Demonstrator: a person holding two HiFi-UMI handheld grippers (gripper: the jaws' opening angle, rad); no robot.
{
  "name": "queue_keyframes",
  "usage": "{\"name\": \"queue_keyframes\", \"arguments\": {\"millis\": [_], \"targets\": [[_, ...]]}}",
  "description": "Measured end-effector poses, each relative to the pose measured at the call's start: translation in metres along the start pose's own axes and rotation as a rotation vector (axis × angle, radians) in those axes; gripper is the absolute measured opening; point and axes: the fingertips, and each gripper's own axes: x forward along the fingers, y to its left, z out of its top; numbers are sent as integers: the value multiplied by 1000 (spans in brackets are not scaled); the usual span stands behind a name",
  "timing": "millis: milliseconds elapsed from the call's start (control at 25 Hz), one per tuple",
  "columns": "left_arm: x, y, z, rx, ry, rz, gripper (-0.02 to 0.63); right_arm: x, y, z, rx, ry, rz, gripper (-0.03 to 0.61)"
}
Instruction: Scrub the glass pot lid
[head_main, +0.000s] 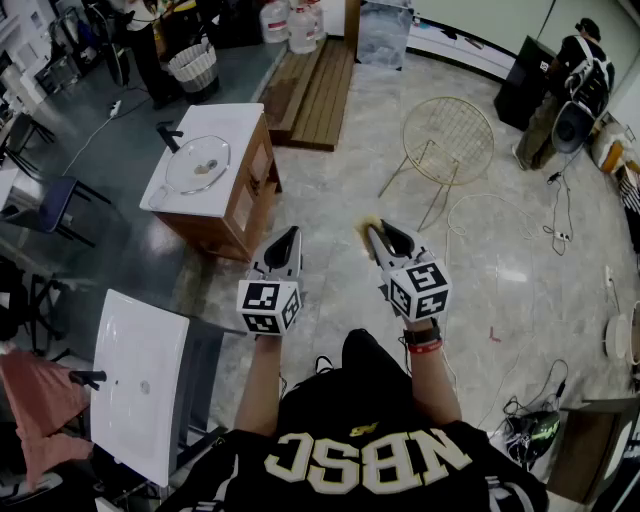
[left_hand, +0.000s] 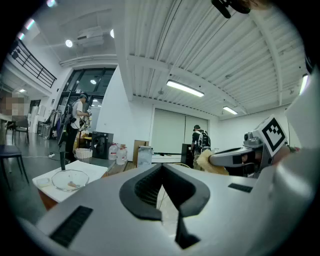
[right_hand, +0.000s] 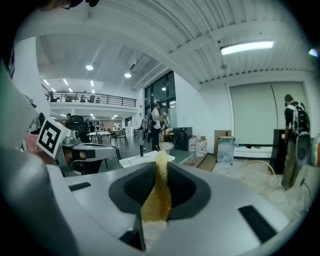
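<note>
From the head view, our wrists and forearms show below the two marker cubes, while our hands are hidden behind them and our torso is cut off by the bottom edge. Both arms reach forward side by side at about the same height, well short of the glass pot lid (head_main: 197, 163), which lies on the white-topped cabinet (head_main: 232, 124) ahead and to the left. The left gripper (head_main: 283, 240) points forward with its jaws tapering to a closed tip. The right gripper (head_main: 377, 234) angles slightly inward, and a yellow sponge (head_main: 366, 226) pokes out at its tip. In the left gripper view, the pads sit drawn together with only a thin sliver of floor between them and nothing held. The lid (left_hand: 70, 179) shows small on the cabinet top at the left, and the right gripper (left_hand: 212, 159) crosses in from the right, its body partly cut off. In the right gripper view, the jaws are clamped on the sponge (right_hand: 158, 192), squeezed into a thin upright strip that hides much of the cabinet (right_hand: 131, 161) behind it. We cannot make out the lid clearly there. The left gripper (right_hand: 114, 149) juts in from the left.
</note>
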Motion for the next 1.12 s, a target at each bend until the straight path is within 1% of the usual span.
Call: {"name": "queue_keyframes", "arguments": {"millis": [200, 440, 560, 720, 840, 960, 1040, 1120], "targets": [[22, 9, -6, -7, 3, 26, 13, 27, -14, -2, 3, 1, 28, 78], [85, 31, -18, -13, 42, 55, 14, 85, -47, -9, 34, 29, 90, 80], [132, 39, -14, 8, 46, 60, 14, 122, -73, 5, 26, 12, 130, 80], [194, 55, -3, 11, 43, 85, 13, 167, -117, 30, 19, -9, 168, 80], [224, 67, 2, 10, 43, 124, 12, 192, -146, 41, 27, -14, 196, 80], [238, 82, -5, -16, 64, 186, 12, 214, -163, 39, 50, 1, 231, 80], [242, 95, -12, -45, 82, 228, 12, 231, -166, 33, 76, 26, 262, 80], [242, 110, -18, -66, 95, 272, 14, 251, -159, 25, 89, 60, 312, 80]]}}
